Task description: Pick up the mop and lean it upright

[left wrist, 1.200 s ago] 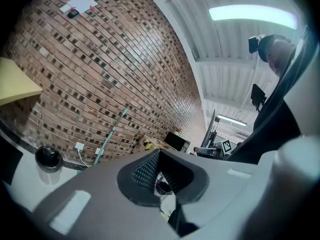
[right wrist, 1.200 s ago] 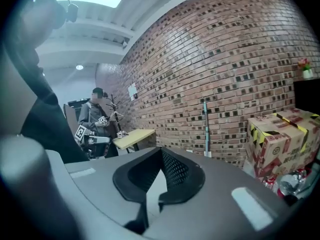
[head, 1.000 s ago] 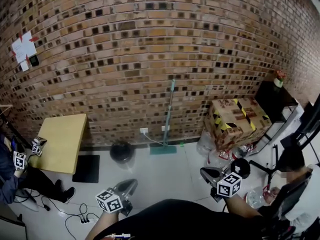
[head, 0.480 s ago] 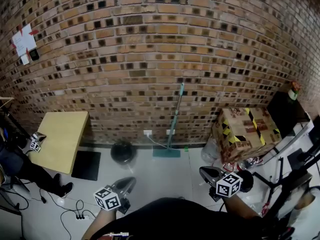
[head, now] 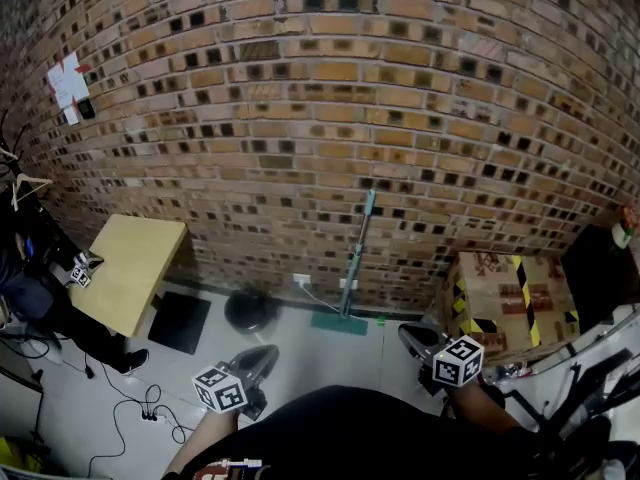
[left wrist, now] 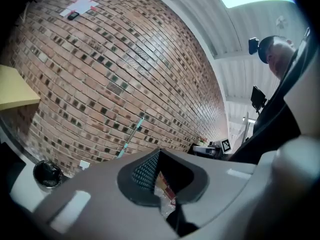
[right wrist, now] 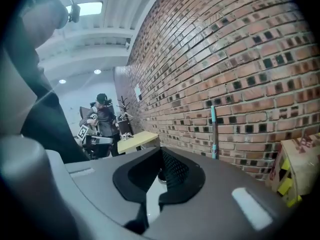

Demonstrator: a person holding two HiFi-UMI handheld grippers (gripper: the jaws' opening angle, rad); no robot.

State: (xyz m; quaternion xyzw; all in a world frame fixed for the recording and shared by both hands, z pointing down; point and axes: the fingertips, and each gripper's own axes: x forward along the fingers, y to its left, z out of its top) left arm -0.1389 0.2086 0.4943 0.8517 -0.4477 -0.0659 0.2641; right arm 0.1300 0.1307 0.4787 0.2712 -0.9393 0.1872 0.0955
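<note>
Grey left gripper (head: 262, 356) is closed, empty. Mop (head: 357, 256) leans upright against the brick wall (head: 300, 118) and sits nearer the view's centre than a second ago. Right gripper (head: 410, 336) is closed, empty. Judgement: approach under way, nothing grasped yet.

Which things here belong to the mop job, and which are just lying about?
Job:
- mop, already leaning upright against the brick wall

Lying about:
- yellow table
- black bin
- black floor mat
- taped cardboard box
</note>
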